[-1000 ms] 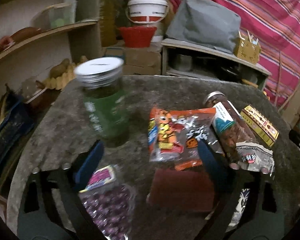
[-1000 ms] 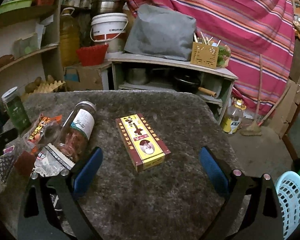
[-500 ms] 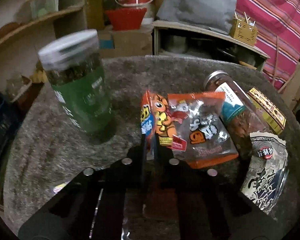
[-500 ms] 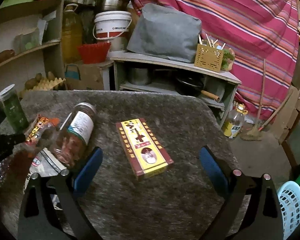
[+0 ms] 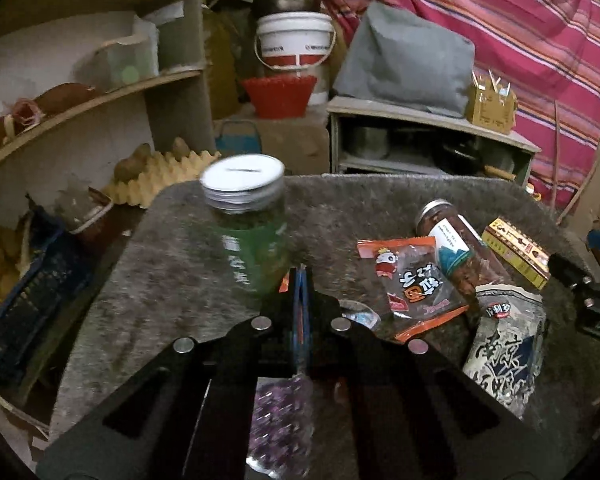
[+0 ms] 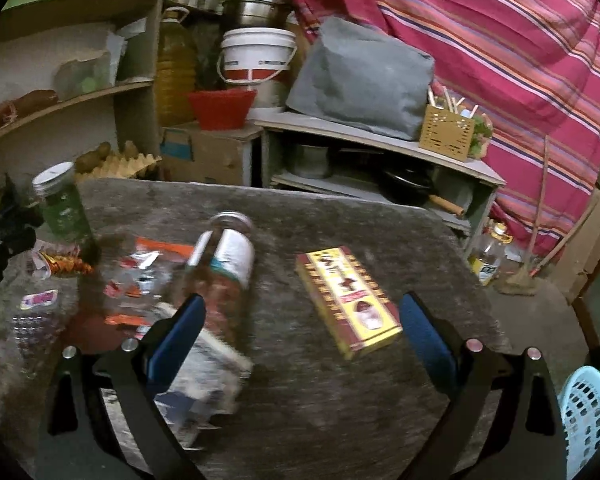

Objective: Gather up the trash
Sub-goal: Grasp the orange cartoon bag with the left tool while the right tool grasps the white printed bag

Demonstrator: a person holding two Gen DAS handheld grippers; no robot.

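— Where is the wrapper relative to the left gripper (image 5: 301, 280)?
— Its jaws have just closed and pinch a thin wrapper (image 5: 285, 282), whose orange edge peeks out at nine o'clock of the tips.
— And the right gripper (image 6: 300, 334)?
— It stands wide apart, holding nothing; a yellow box (image 6: 348, 302) lies between its fingers, a brown jar (image 6: 224, 276) at nine o'clock.
— The surface?
— A grey fuzzy desk (image 5: 172, 280) with a green jar (image 5: 252, 236) at twelve o'clock of the left gripper; shelves and striped cloth stand behind.
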